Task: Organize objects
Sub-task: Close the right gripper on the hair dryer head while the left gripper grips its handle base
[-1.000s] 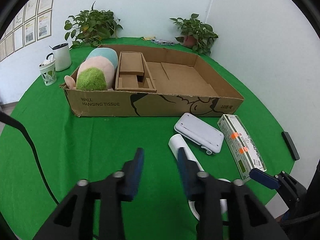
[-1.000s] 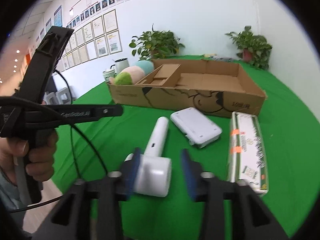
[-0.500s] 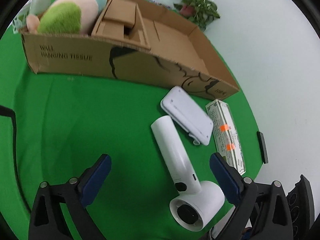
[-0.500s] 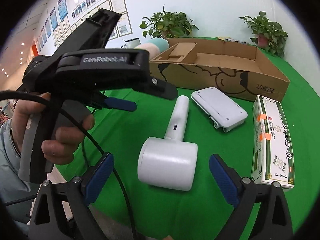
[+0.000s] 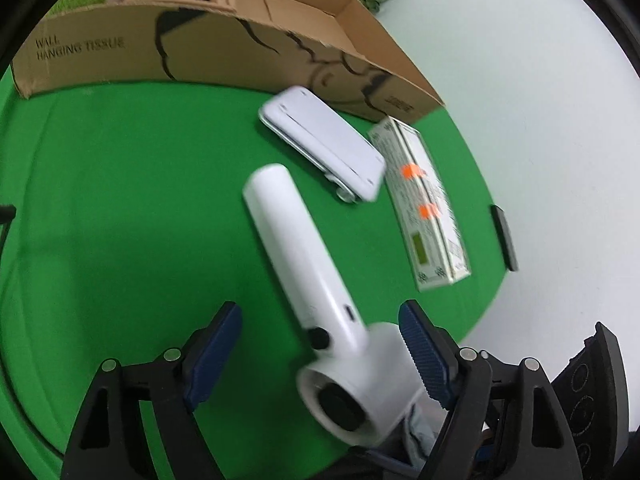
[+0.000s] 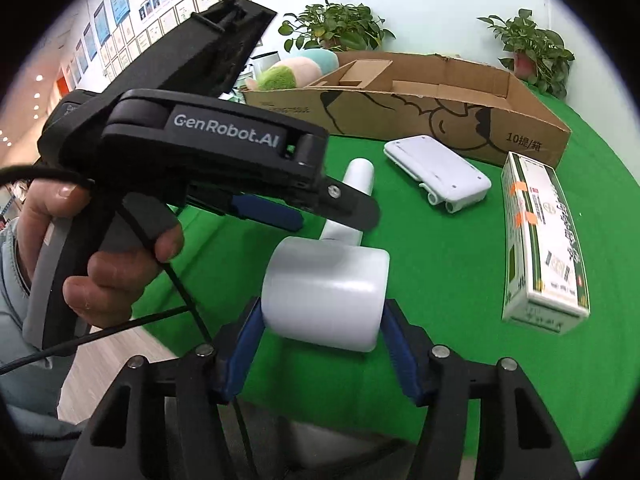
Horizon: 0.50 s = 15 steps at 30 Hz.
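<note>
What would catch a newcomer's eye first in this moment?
The white hair dryer lies on the green table, its barrel between the fingers of the right gripper, which touch or nearly touch it. The left gripper hangs open over its handle. Behind stands a long cardboard box with a plush toy at its far left end.

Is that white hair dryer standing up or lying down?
Lying down. The hair dryer rests flat on the green table, handle pointing toward the cardboard box, with the right gripper closing around its barrel.
</note>
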Available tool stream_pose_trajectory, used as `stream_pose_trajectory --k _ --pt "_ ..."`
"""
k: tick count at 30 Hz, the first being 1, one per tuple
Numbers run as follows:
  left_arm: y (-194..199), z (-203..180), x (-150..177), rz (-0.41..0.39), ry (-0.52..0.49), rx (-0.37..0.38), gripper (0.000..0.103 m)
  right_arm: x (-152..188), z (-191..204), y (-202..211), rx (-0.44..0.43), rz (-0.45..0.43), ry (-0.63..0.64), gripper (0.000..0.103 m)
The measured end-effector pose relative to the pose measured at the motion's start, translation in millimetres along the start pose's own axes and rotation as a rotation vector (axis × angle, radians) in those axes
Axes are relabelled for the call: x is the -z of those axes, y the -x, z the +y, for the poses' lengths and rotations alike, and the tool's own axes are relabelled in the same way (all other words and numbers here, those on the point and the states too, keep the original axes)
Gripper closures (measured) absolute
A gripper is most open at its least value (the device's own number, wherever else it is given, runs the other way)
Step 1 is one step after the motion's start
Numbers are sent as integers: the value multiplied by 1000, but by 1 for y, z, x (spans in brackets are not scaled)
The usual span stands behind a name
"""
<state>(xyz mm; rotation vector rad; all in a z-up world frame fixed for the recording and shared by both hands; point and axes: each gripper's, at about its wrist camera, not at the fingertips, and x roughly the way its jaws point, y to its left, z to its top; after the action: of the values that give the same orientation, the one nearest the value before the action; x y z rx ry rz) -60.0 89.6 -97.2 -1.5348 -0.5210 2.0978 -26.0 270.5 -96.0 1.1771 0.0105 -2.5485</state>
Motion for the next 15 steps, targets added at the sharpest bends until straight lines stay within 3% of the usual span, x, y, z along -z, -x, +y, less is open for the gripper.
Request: stream_pose_trajectory --k 4,7,14,15 --pt "4 -4 4 2 30 39 26 -5 9 -2 -8 -17 25 44" --pt "8 -1 1 10 60 53 41 -9 9 -10 5 -11 18 43" --pt "20 9 7 -4 115 57 51 -12 8 -15 36 -1 -17 43" --pt "22 11 7 -7 123 50 60 -12 9 -16 45 -1 -14 43"
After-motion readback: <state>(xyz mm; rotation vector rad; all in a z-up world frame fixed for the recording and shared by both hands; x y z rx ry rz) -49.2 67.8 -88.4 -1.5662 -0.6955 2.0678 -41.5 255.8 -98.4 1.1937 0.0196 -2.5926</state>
